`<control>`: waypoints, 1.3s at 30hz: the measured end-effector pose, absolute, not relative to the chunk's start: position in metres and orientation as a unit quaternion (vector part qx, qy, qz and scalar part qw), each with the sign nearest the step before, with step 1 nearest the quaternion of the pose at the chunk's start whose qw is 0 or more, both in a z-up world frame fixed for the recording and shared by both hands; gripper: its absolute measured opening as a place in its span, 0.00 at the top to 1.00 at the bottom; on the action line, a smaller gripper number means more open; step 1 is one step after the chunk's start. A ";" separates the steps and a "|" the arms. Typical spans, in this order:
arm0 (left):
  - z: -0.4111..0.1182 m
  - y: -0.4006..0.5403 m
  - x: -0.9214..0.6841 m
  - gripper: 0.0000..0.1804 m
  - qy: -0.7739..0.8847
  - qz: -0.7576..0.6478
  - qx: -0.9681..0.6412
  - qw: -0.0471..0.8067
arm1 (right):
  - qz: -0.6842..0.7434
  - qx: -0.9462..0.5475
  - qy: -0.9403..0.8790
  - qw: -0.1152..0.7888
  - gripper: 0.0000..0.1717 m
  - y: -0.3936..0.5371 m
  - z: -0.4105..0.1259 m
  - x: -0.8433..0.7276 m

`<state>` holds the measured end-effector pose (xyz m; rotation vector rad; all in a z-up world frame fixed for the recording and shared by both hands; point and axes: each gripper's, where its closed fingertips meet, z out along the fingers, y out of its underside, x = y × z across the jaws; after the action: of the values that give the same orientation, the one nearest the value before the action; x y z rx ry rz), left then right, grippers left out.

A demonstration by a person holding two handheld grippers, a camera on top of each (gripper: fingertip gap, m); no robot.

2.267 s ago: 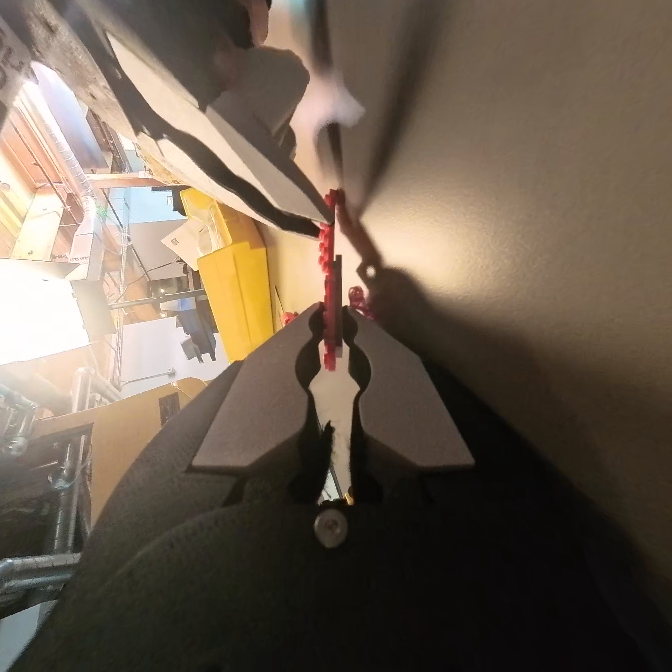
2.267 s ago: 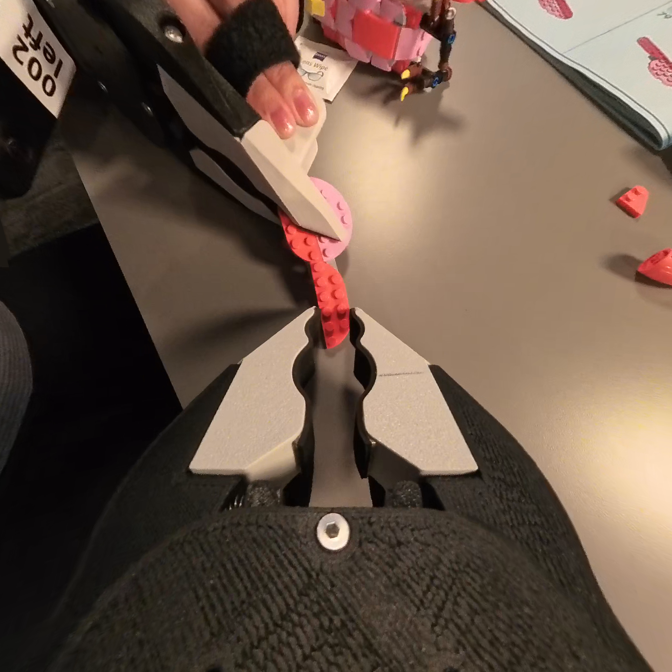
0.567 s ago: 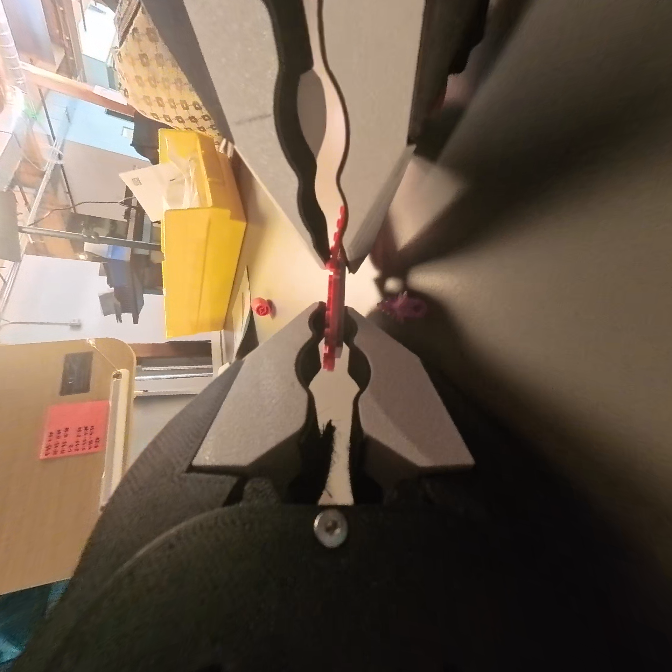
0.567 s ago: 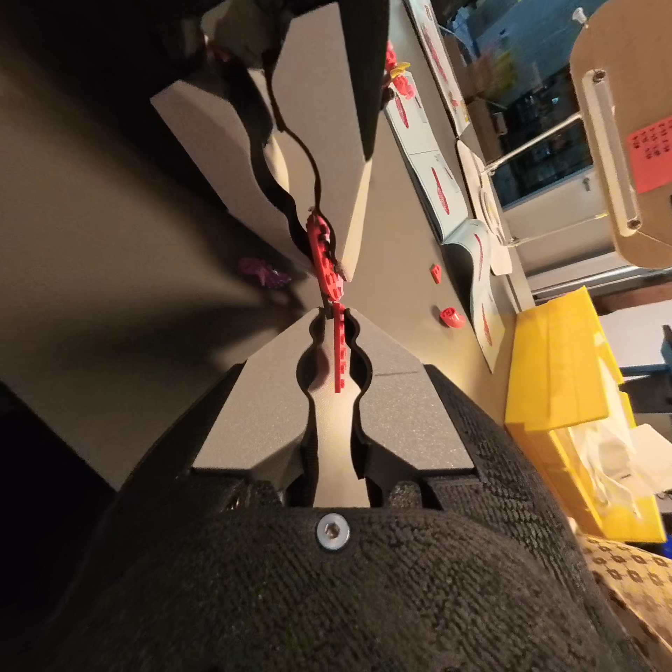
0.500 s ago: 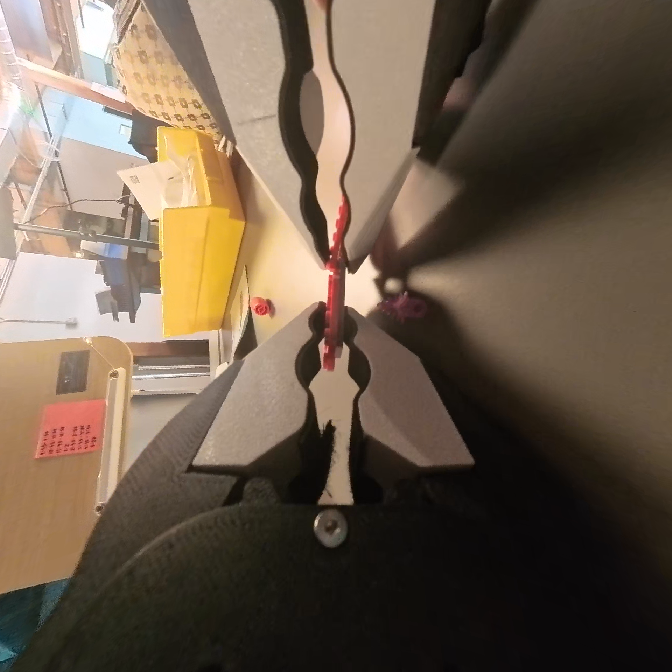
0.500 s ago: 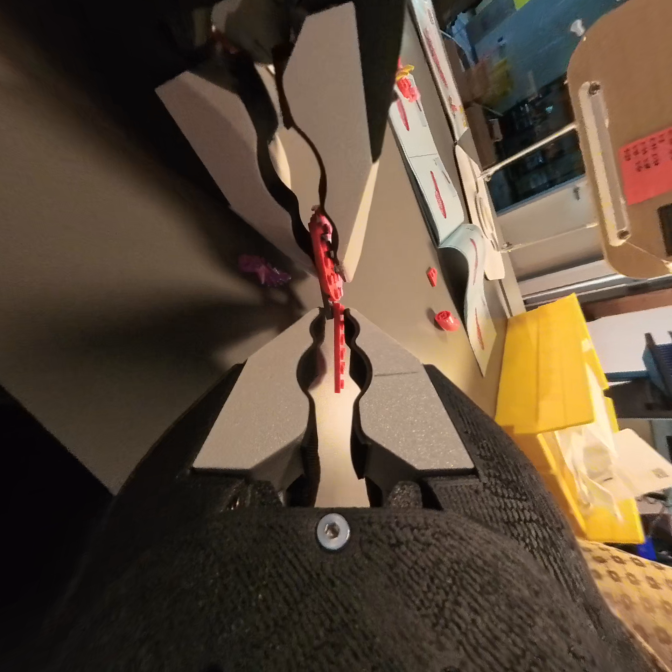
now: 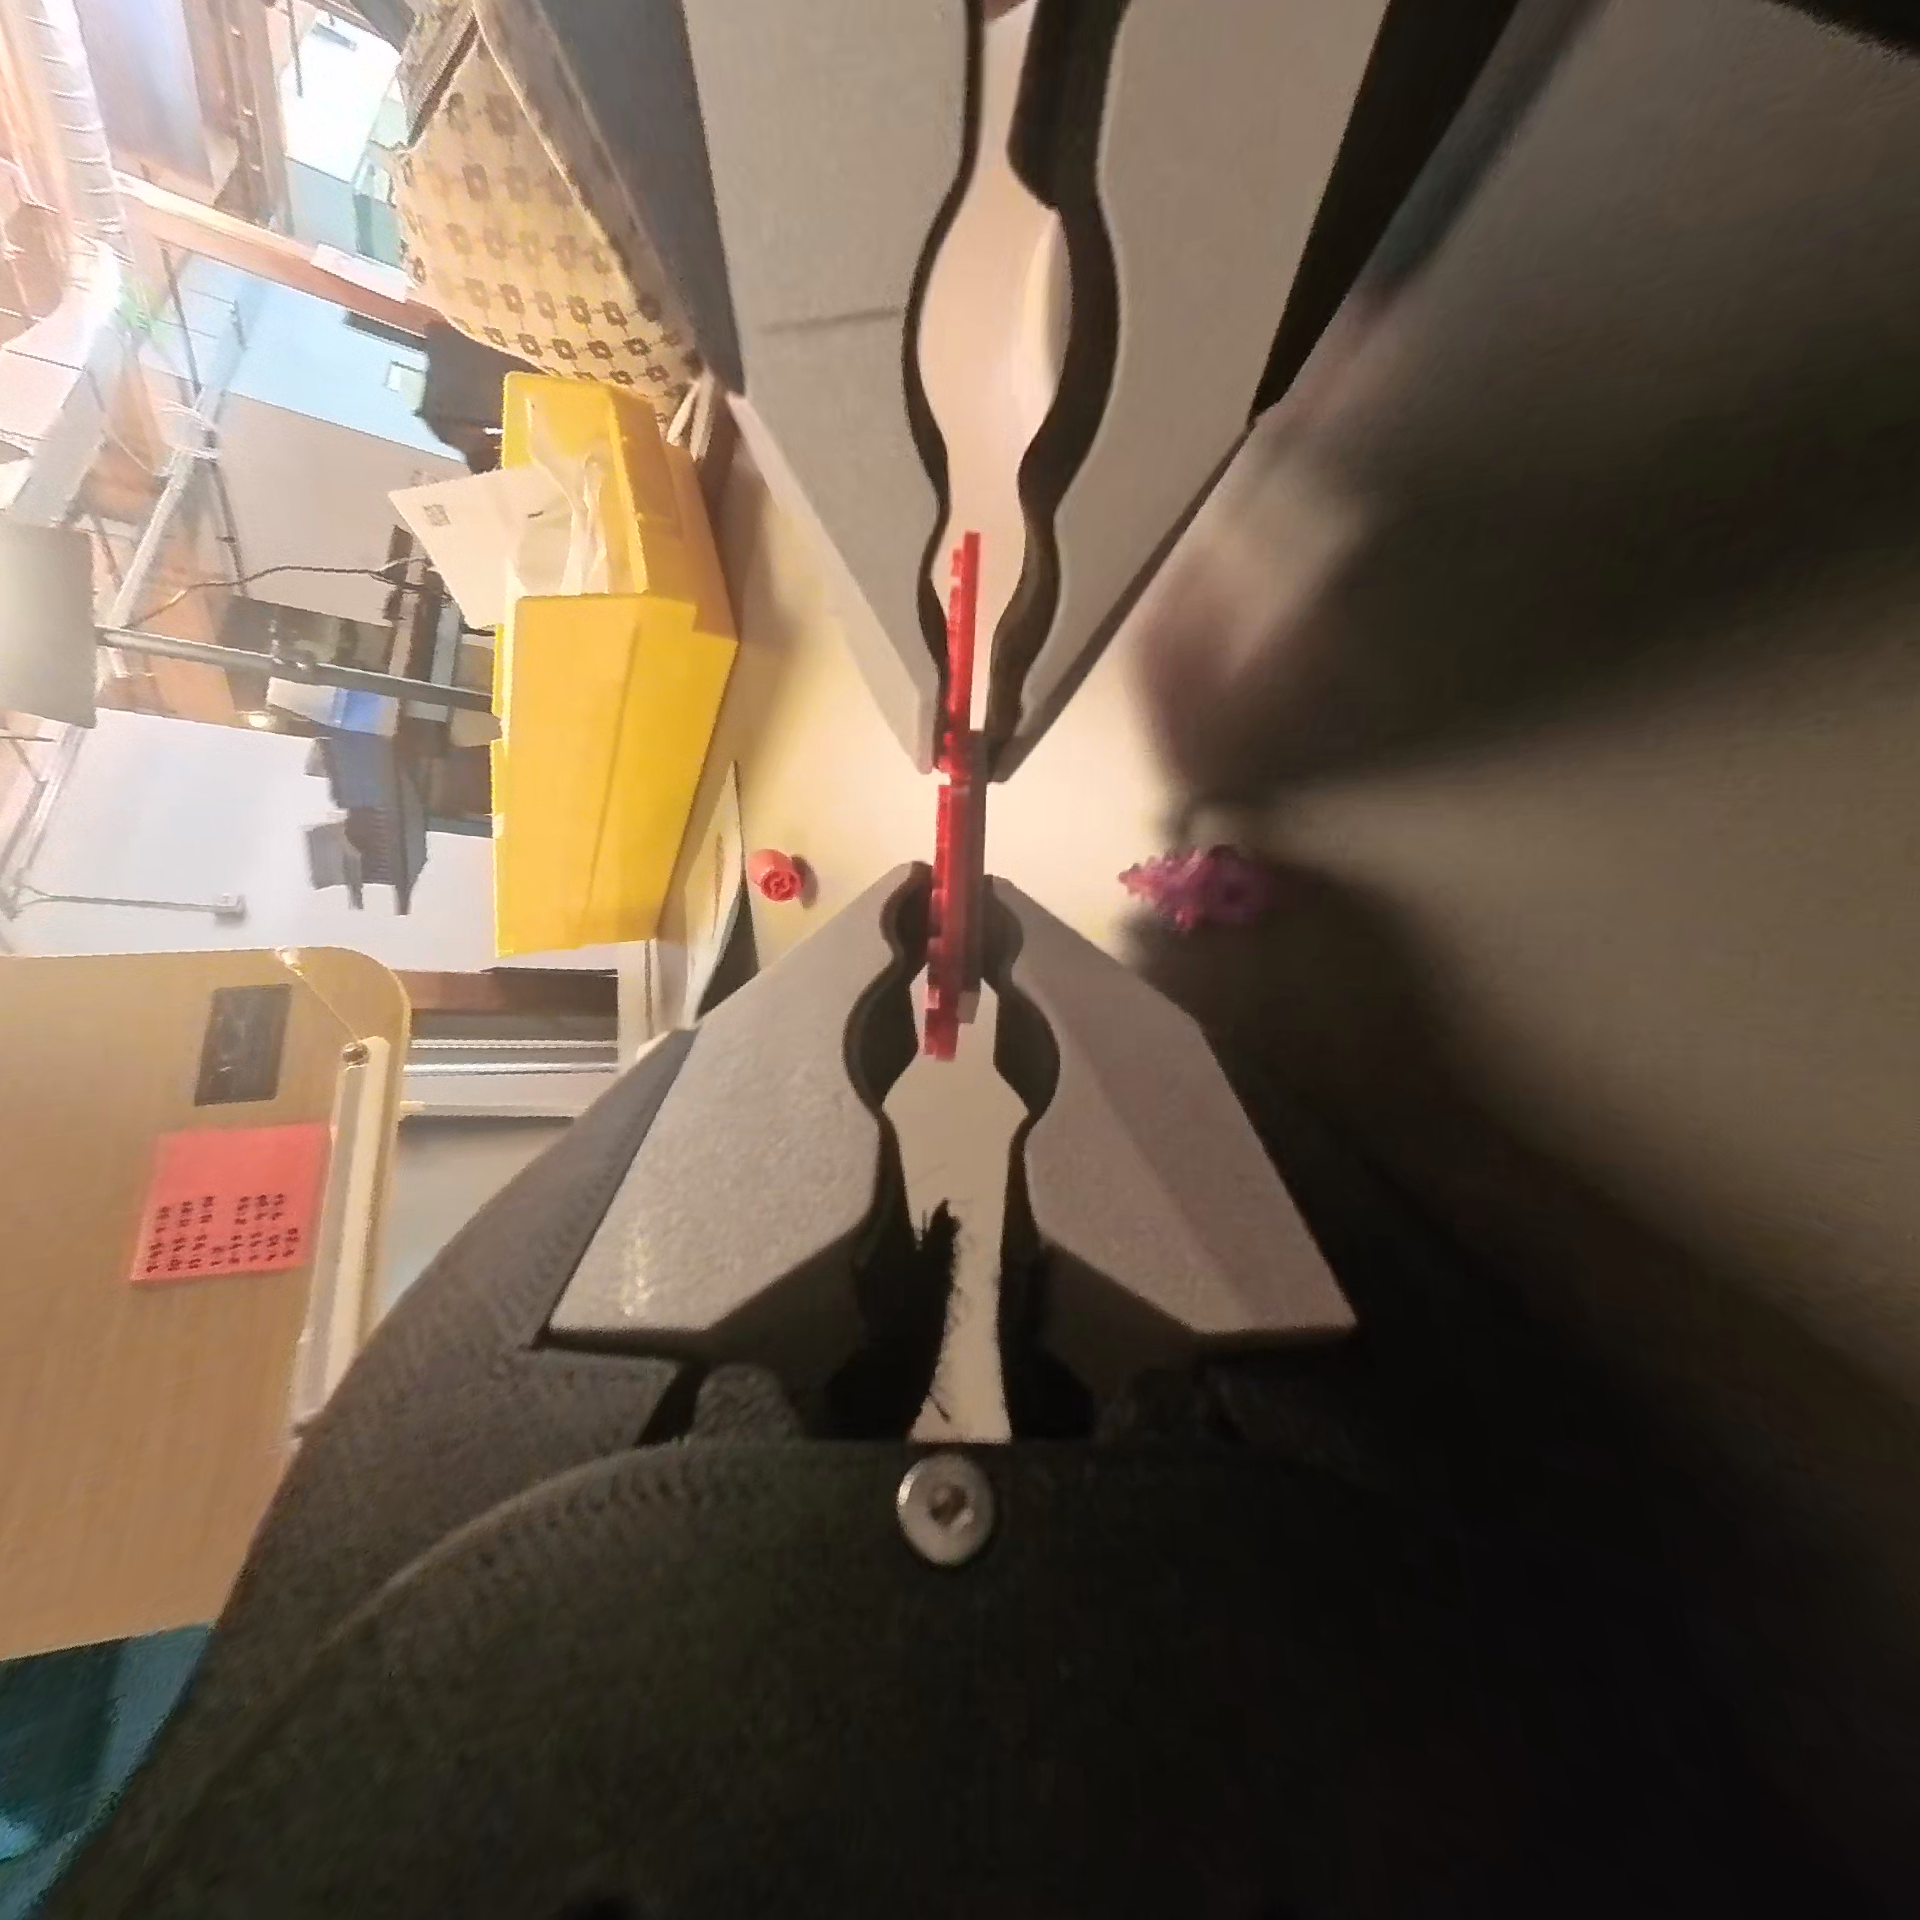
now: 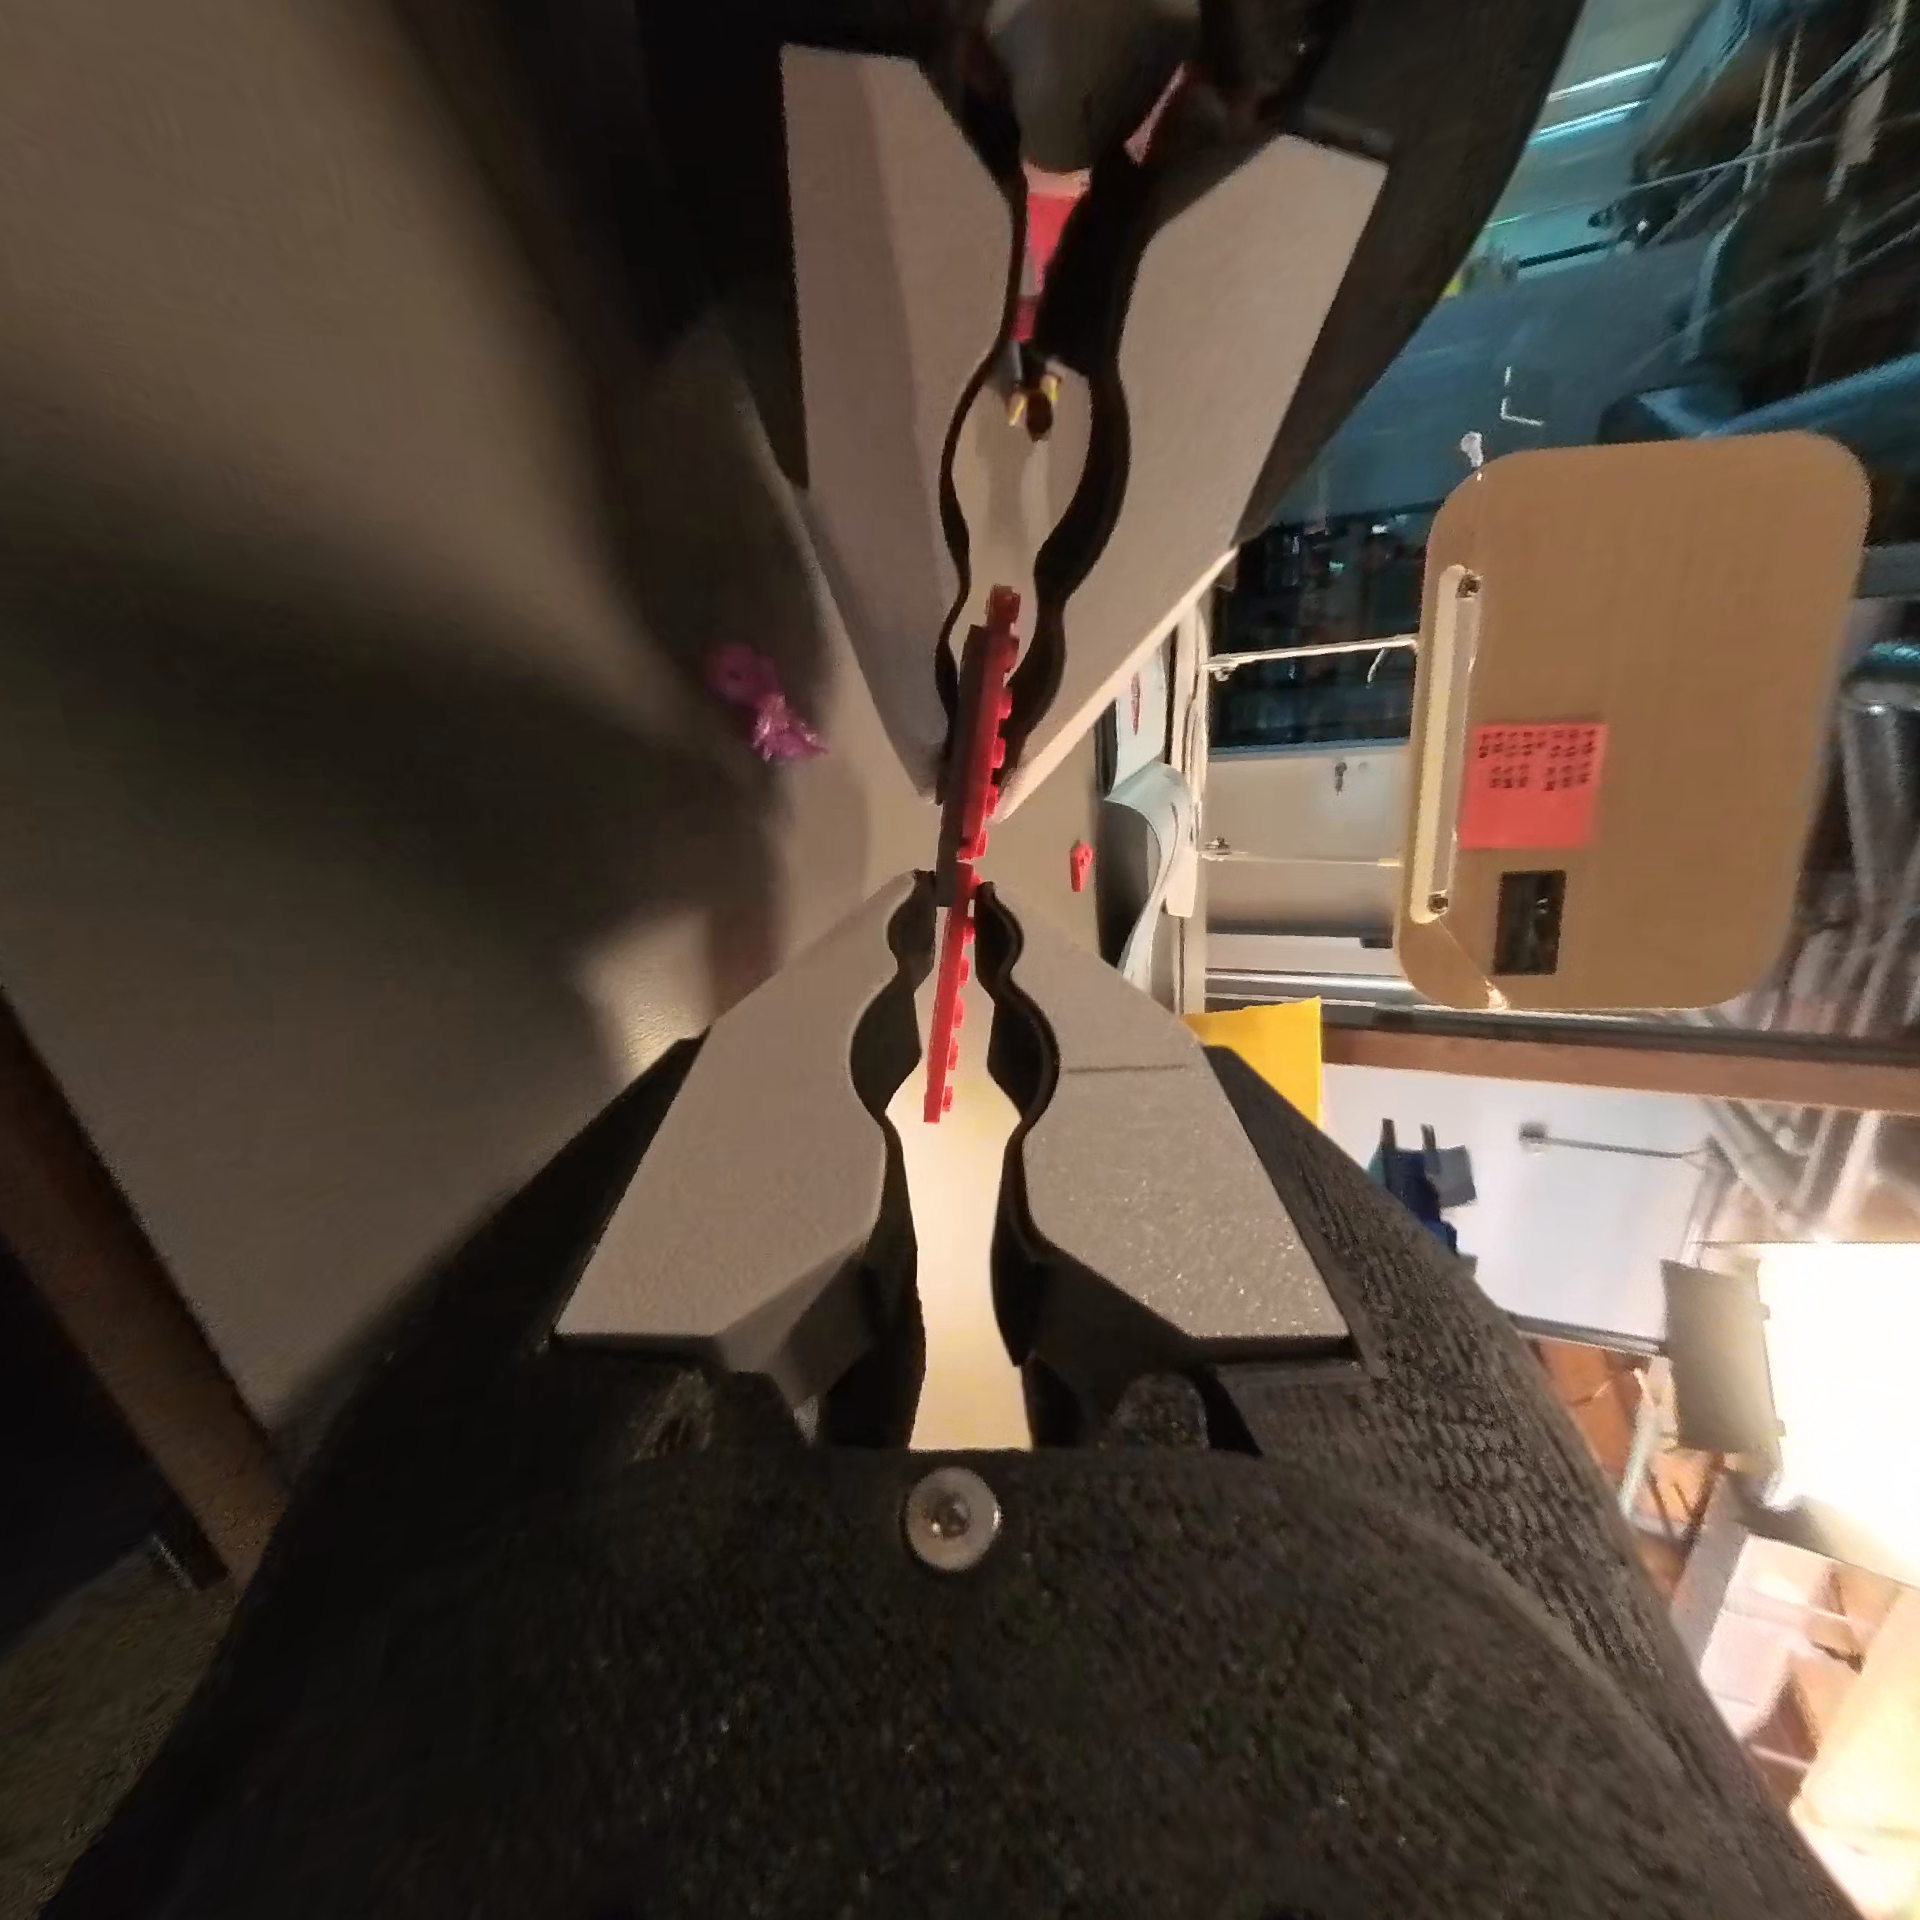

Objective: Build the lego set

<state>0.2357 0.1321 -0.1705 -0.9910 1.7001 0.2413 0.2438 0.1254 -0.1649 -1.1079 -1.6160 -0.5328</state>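
Both grippers are turned on their sides above the grey table [image 7: 1558, 1039] and meet tip to tip. My left gripper [image 7: 954, 888] is shut on a stack of red studded plates [image 7: 951, 956], seen edge-on. My right gripper [image 8: 951, 891] is shut on a thin red studded plate [image 8: 948, 1013], also edge-on. The two red pieces overlap where the fingertips meet. In the left wrist view the right gripper [image 7: 961, 743] comes down from the top with its thin plate [image 7: 964, 634]. In the right wrist view the left gripper [image 8: 968, 792] comes down from the top with its stack [image 8: 985, 707].
A purple piece [image 7: 1195, 888] lies on the table beside the tips and also shows in the right wrist view [image 8: 764, 712]. A small red round piece [image 7: 774, 873], a yellow box [image 7: 603, 748], a small red piece [image 8: 1081, 864], an open booklet [image 8: 1153, 831] and a wooden board [image 8: 1621, 727] are farther off. My left and right fingertips are right by each other.
Both grippers have turned on their sides since the earliest frames. In the last half second the right jaws closed tighter on the thin red plate, and the right view rolled further. The left grasp is unchanged.
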 end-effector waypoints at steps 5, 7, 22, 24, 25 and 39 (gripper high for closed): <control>-0.159 0.141 0.230 0.96 0.699 0.148 -0.403 0.572 | -0.197 -0.496 -0.643 0.549 0.90 0.136 -0.161 0.244; -0.154 0.146 0.226 0.96 0.688 0.159 -0.408 0.580 | -0.190 -0.517 -0.630 0.547 0.74 0.141 -0.163 0.251; -0.158 0.174 0.211 0.96 0.682 0.329 -0.350 0.552 | 0.021 -0.597 -0.129 0.792 0.86 0.285 -0.055 0.361; -0.154 0.175 0.210 0.96 0.675 0.341 -0.342 0.558 | 0.023 -0.600 -0.114 0.791 0.86 0.316 -0.060 0.351; -0.150 0.175 0.209 0.96 0.669 0.348 -0.335 0.565 | 0.020 -0.594 -0.110 0.796 0.86 0.327 -0.057 0.346; -0.106 0.161 0.212 0.96 0.594 0.397 -0.240 0.657 | 0.120 -0.546 -0.122 0.820 0.91 0.365 -0.042 0.321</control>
<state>0.2121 0.1612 -0.1055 -0.5440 1.3454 0.8989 0.3208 0.3652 -0.0423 -1.1620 -0.2591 0.2551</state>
